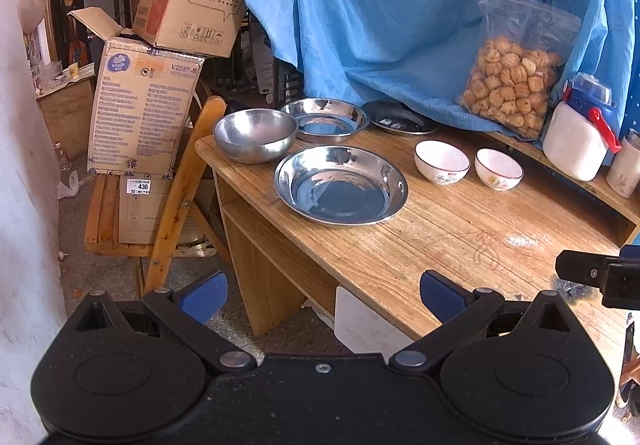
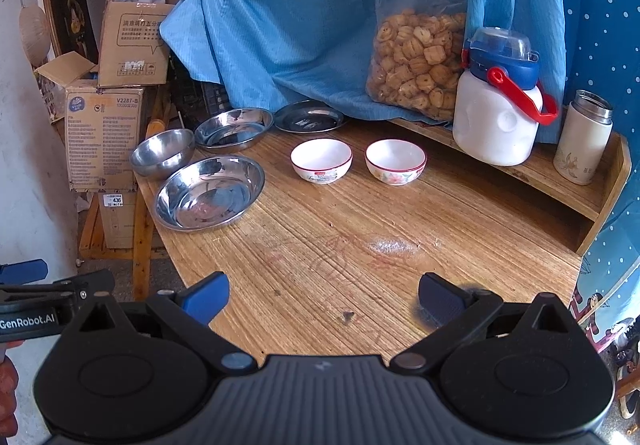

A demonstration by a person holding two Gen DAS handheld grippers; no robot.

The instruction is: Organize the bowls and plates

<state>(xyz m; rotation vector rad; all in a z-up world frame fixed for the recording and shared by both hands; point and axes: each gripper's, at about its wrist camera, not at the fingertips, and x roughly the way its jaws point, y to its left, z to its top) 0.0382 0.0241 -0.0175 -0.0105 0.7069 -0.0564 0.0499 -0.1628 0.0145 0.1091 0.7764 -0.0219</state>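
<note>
Nearest the lenses, the left gripper point(image 1: 323, 295) and right gripper point(image 2: 324, 297) hover with blue-padded jaws spread wide and empty over the near edge of the scratched wooden desk point(image 2: 320, 245). At its far left corner lie three shiny shallow steel plates point(image 1: 341, 185) point(image 1: 325, 119) point(image 1: 399, 117) and a deep round steel bowl point(image 1: 255, 134) just beside them. Two small white ceramic bowls with red rims and flower prints point(image 2: 321, 160) point(image 2: 395, 161) stand side by side, apart, right of the plates.
</note>
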